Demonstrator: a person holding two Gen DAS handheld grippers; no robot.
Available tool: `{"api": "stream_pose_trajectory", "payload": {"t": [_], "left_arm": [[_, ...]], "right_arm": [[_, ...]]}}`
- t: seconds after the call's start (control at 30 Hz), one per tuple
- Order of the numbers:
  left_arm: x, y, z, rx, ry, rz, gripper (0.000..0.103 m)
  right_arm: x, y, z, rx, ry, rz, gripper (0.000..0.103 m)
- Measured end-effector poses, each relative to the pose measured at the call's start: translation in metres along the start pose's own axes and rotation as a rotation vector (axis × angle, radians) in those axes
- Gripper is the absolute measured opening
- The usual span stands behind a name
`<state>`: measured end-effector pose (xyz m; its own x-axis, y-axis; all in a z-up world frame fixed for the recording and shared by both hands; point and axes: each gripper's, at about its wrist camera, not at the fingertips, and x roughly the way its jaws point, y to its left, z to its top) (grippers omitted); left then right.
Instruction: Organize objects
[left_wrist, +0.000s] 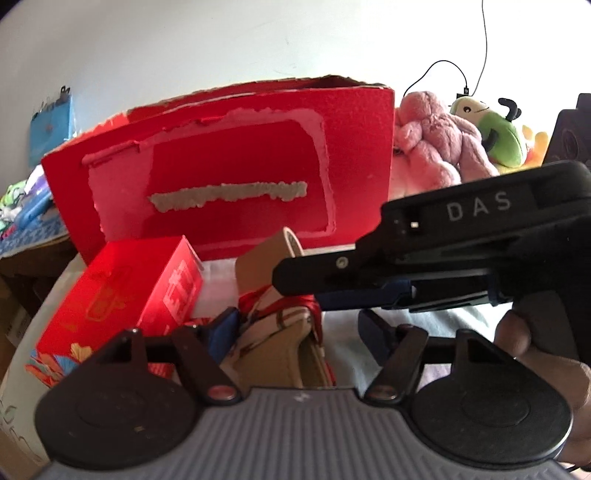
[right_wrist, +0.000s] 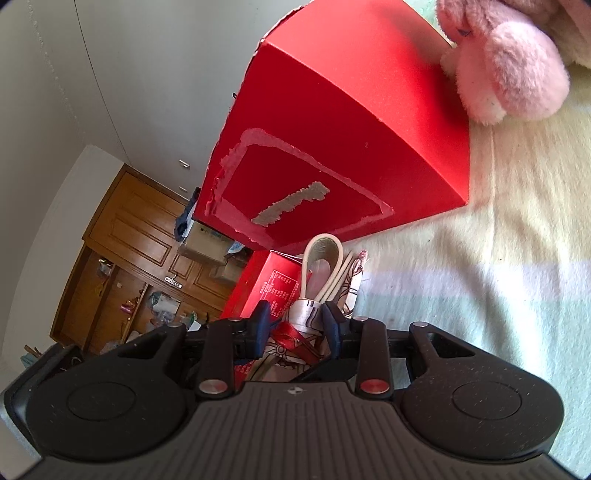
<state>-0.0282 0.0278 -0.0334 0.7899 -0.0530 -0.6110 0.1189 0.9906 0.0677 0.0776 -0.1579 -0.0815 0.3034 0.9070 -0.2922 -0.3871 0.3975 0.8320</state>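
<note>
Pale bedding (right_wrist: 498, 295) underfoot of everything. Right hand-held gripper (right_wrist: 295, 319) narrow, pads pressed on a folded patterned umbrella (right_wrist: 306, 332) with a cream loop strap (right_wrist: 325, 254). Left hand-held gripper (left_wrist: 295, 332) wider, pads either side of the same umbrella, not visibly pressing. Small red box (left_wrist: 122, 295) just left; big torn red box (left_wrist: 229, 166) behind; pink plush toy (left_wrist: 436, 133) beyond.
</note>
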Motion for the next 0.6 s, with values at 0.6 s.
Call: {"api": "stream_pose_trajectory", "payload": {"t": [0.6], "left_arm": [[0.001,0.015,-0.002,-0.056,0.025,-0.029,0.052]], "right_arm": [[0.002,-0.004,0.000,-0.012,0.012,0.001,0.028]]}}
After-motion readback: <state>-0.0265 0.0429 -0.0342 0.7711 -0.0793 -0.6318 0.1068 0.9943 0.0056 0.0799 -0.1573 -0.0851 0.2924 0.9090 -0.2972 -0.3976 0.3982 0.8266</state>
